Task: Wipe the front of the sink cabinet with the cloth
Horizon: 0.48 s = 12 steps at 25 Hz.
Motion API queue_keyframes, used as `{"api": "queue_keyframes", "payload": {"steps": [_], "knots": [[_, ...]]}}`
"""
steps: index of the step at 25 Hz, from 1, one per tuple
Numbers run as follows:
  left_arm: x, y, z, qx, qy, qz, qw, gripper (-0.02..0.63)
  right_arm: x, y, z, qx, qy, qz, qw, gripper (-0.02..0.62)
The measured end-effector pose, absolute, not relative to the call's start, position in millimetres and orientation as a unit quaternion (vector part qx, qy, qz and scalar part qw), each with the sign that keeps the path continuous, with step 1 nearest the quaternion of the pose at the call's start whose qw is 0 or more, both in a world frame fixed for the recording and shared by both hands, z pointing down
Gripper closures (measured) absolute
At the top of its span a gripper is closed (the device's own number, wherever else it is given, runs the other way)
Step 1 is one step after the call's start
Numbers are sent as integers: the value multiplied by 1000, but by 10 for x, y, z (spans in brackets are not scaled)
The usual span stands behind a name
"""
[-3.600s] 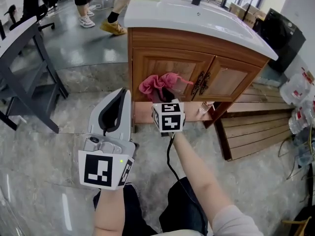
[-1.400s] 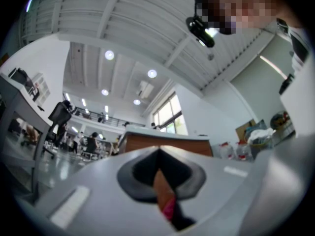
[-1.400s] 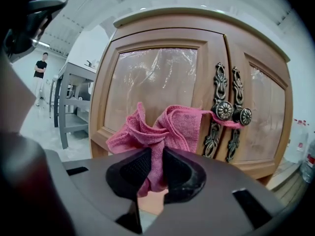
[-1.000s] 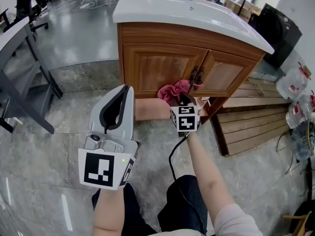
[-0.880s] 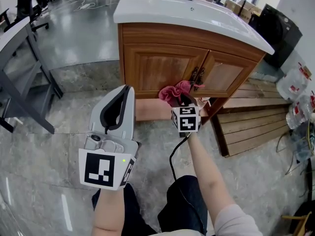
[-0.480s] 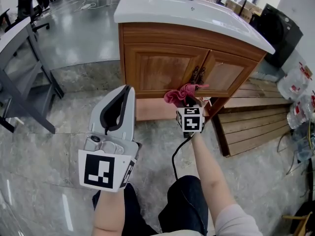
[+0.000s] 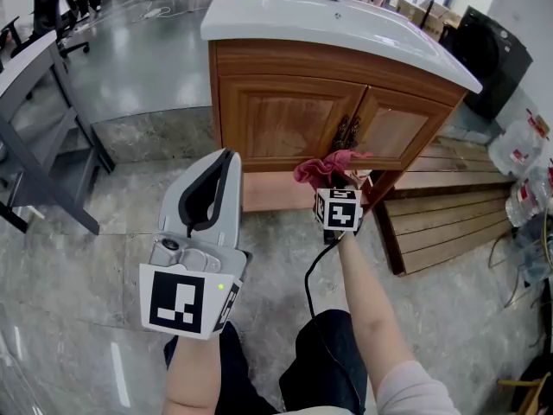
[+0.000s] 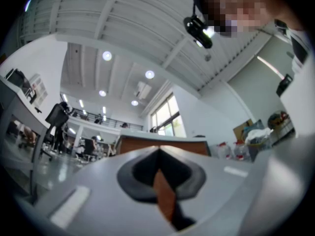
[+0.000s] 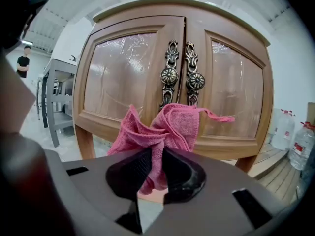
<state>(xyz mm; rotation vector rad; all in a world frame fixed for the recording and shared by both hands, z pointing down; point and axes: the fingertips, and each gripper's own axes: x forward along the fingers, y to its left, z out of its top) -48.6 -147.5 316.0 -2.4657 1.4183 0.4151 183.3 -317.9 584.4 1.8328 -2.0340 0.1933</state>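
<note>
Grey floor tiles surrounded the sink cabinet (image 7: 285, 115), where the right gripper (image 7: 333, 180), clamped on the bunched pink cloth (image 9: 160, 129), presented it below the door handles (image 9: 179, 75) for wiping, while the left gripper (image 7: 221, 161) hung back, closed and empty.

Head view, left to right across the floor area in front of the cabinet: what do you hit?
grey desk frame → left gripper → right gripper holding the pink cloth → wooden pallet → water bottles
</note>
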Motion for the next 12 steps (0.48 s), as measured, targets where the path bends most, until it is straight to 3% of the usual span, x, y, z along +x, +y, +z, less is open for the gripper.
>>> {"api": "queue_keyframes", "payload": {"steps": [12], "knots": [[-413, -1544, 3303, -852, 493, 129, 123, 600, 1604, -2607, 5024, 654, -752, 45, 70, 523]]}}
